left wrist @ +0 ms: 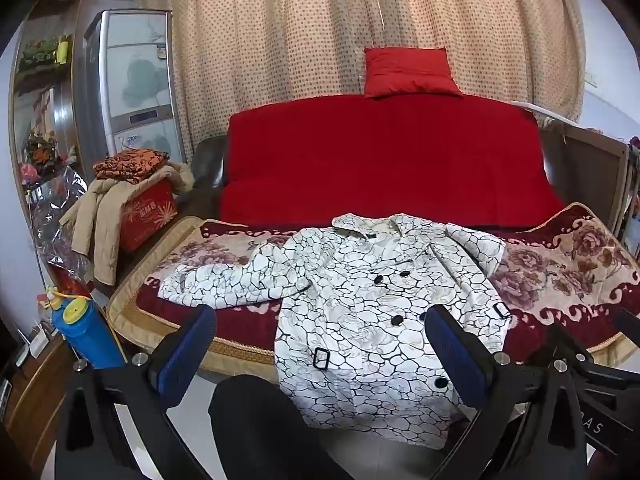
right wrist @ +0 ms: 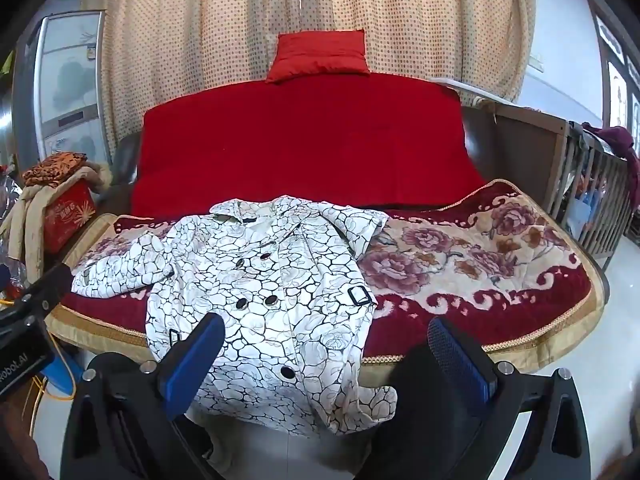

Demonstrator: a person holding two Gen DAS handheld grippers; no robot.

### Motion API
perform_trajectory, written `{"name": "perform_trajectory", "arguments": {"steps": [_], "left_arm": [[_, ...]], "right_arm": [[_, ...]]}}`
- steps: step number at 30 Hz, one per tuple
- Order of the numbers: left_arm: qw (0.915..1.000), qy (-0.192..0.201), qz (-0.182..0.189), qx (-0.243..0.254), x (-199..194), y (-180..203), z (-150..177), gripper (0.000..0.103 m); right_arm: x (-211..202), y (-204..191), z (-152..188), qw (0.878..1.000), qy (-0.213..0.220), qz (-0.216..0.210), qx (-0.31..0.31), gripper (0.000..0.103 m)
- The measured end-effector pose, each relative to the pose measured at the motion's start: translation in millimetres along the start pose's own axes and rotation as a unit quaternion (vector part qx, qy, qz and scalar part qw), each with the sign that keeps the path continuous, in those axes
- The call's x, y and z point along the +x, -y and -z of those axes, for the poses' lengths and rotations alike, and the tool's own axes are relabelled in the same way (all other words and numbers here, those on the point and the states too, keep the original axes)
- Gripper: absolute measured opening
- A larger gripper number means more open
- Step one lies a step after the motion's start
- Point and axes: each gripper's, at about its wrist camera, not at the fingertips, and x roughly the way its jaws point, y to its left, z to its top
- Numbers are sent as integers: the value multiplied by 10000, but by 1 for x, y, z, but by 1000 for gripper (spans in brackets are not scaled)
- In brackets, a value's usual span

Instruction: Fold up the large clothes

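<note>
White patterned coat (left wrist: 372,312) spread face-up on floral blanket (left wrist: 568,268), hem hanging over front edge. Left gripper (left wrist: 320,356) spread wide, empty, hovering before hem. Right gripper (right wrist: 328,360) likewise released, nothing held.

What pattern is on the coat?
White coat with black crackle lines; clearest in left wrist view.

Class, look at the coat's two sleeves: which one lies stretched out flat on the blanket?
The left-hand sleeve: it stretches sideways across the blanket, while the other sleeve lies bunched beside the coat's shoulder.

left wrist: angled down, near | right wrist: alongside | shared: coat (left wrist: 360,312), sofa (left wrist: 384,160)
</note>
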Motion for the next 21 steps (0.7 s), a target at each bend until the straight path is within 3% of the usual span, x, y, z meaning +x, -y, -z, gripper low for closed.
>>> {"name": "perform_trajectory", "arguments": {"steps": [10,17,21], "left_arm": [[9980,-246,557,138,-3,19,25,103],[9985,-212,497,131,-11,20,36,103],[9985,-172,472,-213,-15,6,38,103]], "right_arm": [[-1,1,1,10000,3,30,31,103],[-2,8,0,9999,47,108,69,103],[-4,11,0,9998,99,135,86,103]]}}
